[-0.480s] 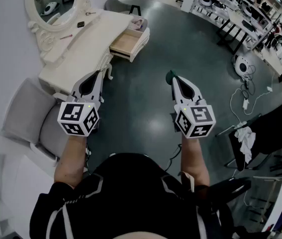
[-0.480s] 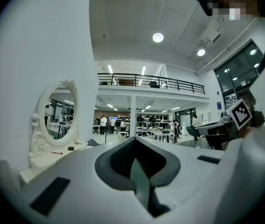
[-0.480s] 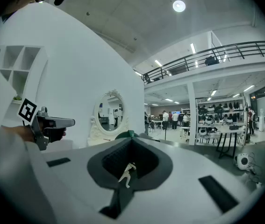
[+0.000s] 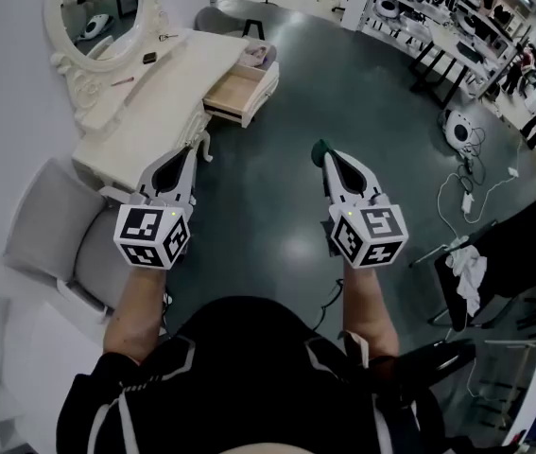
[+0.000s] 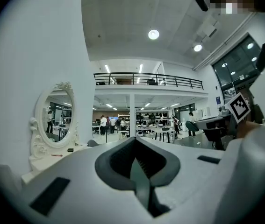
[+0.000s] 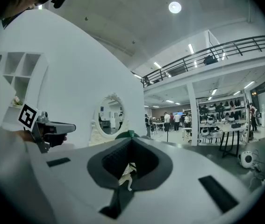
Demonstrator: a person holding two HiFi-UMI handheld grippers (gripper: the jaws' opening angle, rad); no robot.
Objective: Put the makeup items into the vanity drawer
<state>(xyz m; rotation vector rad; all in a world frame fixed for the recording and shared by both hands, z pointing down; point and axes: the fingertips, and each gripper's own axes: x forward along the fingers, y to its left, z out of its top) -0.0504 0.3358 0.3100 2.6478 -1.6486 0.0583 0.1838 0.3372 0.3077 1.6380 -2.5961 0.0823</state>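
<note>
In the head view the white vanity (image 4: 145, 102) stands at the upper left with its drawer (image 4: 239, 88) pulled open. On the vanity top lie a small dark item (image 4: 150, 57) and a thin pink stick (image 4: 123, 80). My left gripper (image 4: 184, 151) hovers near the vanity's front leg, jaws shut with nothing between them (image 5: 134, 141). My right gripper (image 4: 327, 154) is over the dark floor, shut on a small dark green item (image 4: 321, 147). The green item (image 6: 125, 135) pokes out past the tips in the right gripper view.
An oval mirror (image 4: 102, 12) stands at the back of the vanity. A grey chair (image 4: 50, 225) sits at my left. Something pale lies in the far end of the drawer (image 4: 258, 55). Black desks (image 4: 447, 55), cables (image 4: 471, 192) and a dark chair (image 4: 523, 253) are to the right.
The vanity sits a little further left and higher in the head view. Both grippers keep almost the same pose and stay shut.
</note>
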